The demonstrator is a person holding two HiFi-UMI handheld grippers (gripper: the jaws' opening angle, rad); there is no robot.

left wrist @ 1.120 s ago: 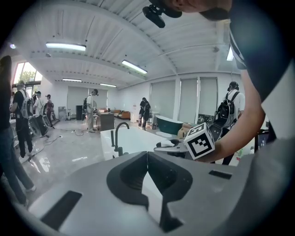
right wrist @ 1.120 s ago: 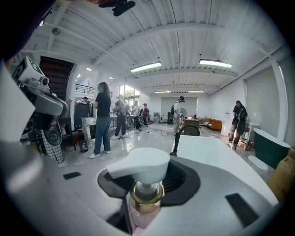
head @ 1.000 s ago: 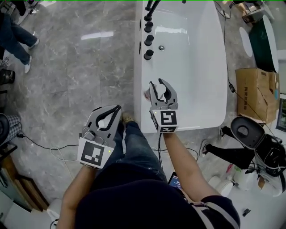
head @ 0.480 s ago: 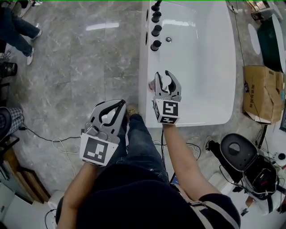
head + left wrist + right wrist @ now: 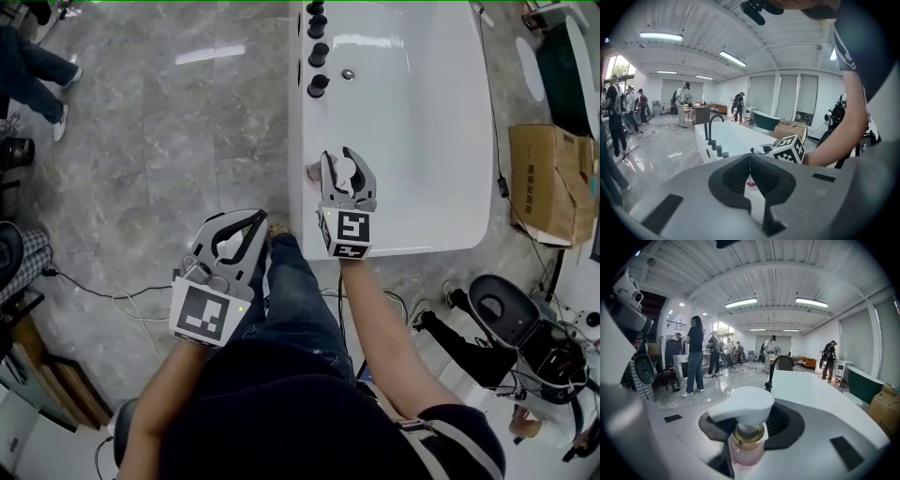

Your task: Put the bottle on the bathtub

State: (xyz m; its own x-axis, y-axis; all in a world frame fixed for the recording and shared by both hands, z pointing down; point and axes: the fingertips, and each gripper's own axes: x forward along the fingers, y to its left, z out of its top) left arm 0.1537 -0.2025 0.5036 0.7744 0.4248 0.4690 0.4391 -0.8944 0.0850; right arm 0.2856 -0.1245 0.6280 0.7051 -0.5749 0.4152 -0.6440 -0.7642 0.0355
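Unchanged: right gripper (image 5: 343, 161) jaws clamp bottle (image 5: 743, 411) above bathtub (image 5: 422, 141) near rim; left gripper (image 5: 249, 221) jaws together, empty, over floor (image 5: 169, 141).

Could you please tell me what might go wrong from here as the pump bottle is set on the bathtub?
1. The right gripper holds the pump bottle high up, around its neck under the pump head, so the body could tilt when its base touches down.
2. It hangs over the glossy bathtub rim, beside the floor; set too near the outer edge, it may slip off.
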